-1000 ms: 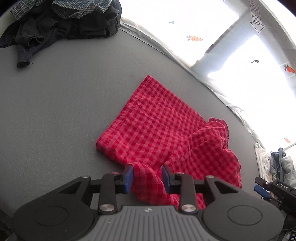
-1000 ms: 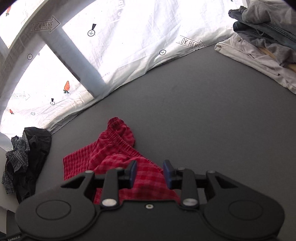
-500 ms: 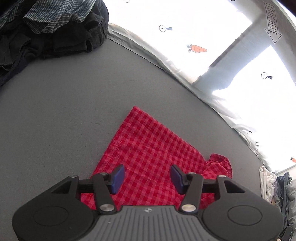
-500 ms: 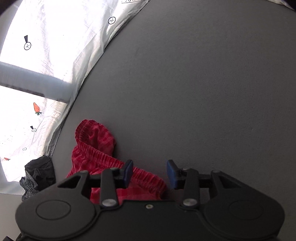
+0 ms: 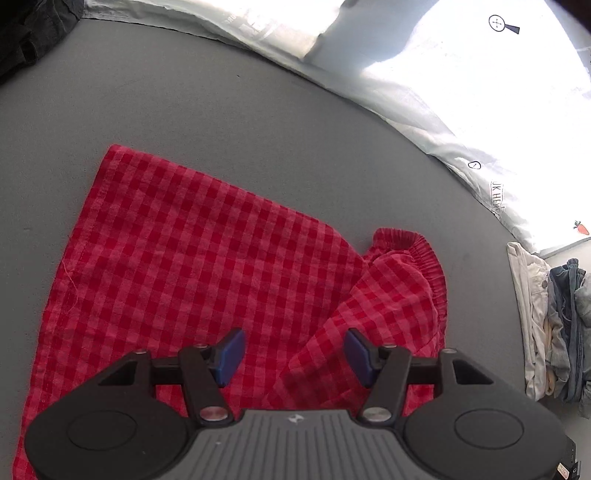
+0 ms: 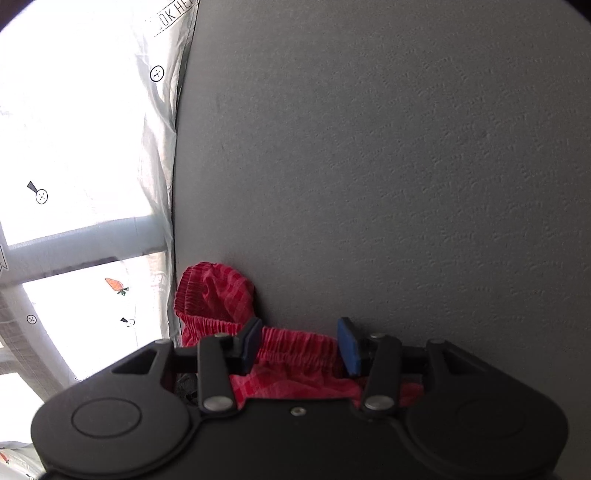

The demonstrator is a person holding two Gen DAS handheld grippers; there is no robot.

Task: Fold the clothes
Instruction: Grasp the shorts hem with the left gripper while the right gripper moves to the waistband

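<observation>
Between the blue pads of the left tongs [image 5: 293,356], which stand wide apart and grip nothing, lies the one pair of red checked shorts [image 5: 192,266], spread on the grey surface [image 5: 229,110]. Its gathered elastic waistband [image 5: 424,251] curls up at about two o'clock from those tongs. The right tongs [image 6: 301,345] are likewise apart, holding nothing, with the same waistband [image 6: 295,345] running across the gap between the pads and a bunched loop of it at ten o'clock. Farther out, a white printed sheet [image 5: 443,92] edges the surface; on it I can read part of "LOOK HERE" as "OK HE" in the right view, beside little carrots [image 6: 116,285] and round button marks. At three o'clock in the left view sits one pile of pale and denim clothes [image 5: 554,325]; at eleven o'clock, one dark heap [image 5: 29,33].
</observation>
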